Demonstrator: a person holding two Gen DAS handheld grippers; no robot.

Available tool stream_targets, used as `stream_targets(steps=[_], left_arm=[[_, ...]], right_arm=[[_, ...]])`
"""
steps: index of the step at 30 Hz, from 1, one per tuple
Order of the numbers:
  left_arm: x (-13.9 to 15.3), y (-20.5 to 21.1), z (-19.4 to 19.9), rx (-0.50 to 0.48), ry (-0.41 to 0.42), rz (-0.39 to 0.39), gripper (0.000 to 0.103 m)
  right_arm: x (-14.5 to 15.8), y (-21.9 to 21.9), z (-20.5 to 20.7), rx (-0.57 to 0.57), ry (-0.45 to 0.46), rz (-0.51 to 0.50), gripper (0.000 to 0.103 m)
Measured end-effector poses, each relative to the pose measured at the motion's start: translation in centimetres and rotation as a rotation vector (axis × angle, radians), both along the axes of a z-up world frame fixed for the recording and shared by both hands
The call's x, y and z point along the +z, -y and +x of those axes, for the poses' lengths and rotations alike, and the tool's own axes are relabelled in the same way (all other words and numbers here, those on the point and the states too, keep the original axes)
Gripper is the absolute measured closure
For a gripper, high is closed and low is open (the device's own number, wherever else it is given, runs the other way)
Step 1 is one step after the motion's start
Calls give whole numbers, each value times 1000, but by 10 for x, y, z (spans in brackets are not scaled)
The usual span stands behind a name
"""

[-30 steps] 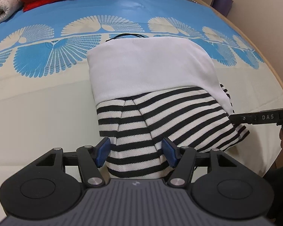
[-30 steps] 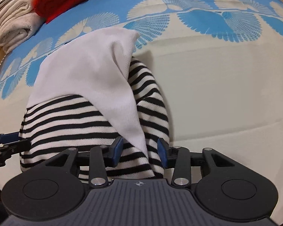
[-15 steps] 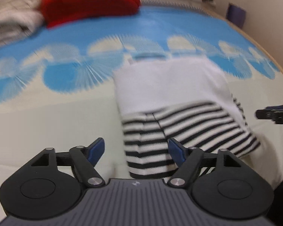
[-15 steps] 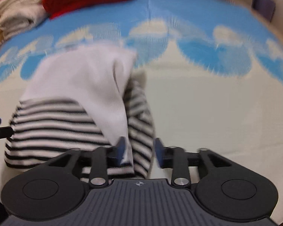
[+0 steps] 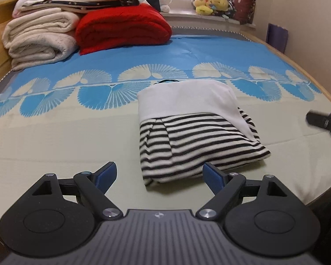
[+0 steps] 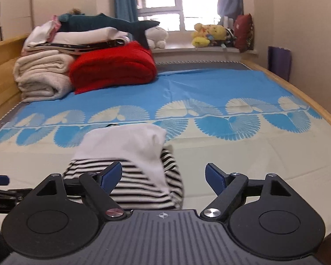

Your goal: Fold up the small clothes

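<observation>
While both grippers gape, folded garment [image 5: 194,132] lies flat.

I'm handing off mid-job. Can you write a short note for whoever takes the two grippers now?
Left hand-held gripper: open, holding nothing.
Right hand-held gripper: open, holding nothing.
Striped garment: lies folded on the bedsheet, white part over the stripes, clear of both grippers.
Done: the garment looks folded into a compact bundle.
Left: probably only tidy or check it; no other small clothes visibly wait.
</observation>
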State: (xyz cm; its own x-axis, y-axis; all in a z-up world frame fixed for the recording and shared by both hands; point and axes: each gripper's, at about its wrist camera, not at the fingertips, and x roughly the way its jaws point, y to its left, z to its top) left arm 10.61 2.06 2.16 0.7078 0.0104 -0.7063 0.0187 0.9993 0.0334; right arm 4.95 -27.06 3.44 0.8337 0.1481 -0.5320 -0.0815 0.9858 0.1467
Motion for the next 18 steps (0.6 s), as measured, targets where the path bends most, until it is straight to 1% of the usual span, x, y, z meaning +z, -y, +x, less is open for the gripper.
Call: stream_targets(steps=[2, 4, 5, 6, 8, 10, 13, 18], left_arm=[[-4, 3, -13, 32, 21, -11, 14], [-10, 5, -17, 49, -5, -51, 13], [-13, 5, -16, 44, -23, -70, 11], [-15, 8, -15, 37, -28, -71, 9], [-16, 12, -12, 38, -7, -43, 4], [-15, 12, -12, 33, 18, -58, 4], [-15, 11, -11, 28, 17, -95, 4], [-18, 16, -9, 9, 13, -81, 4]], right_arm=[[-4, -9, -14, 19, -3, -18, 17], [-8, -18, -22, 38, -15, -41, 17], [-10, -22, -23, 47, -19, -57, 17], [-12, -27, -24, 59, -21, -74, 17], [-14, -34, -25, 85, -24, -103, 17], [-17, -40, -23, 100, -34, -118, 17], [-21, -48, -19, 107, -51, -135, 17], [-21, -53, -19, 112, -45, -126, 17]])
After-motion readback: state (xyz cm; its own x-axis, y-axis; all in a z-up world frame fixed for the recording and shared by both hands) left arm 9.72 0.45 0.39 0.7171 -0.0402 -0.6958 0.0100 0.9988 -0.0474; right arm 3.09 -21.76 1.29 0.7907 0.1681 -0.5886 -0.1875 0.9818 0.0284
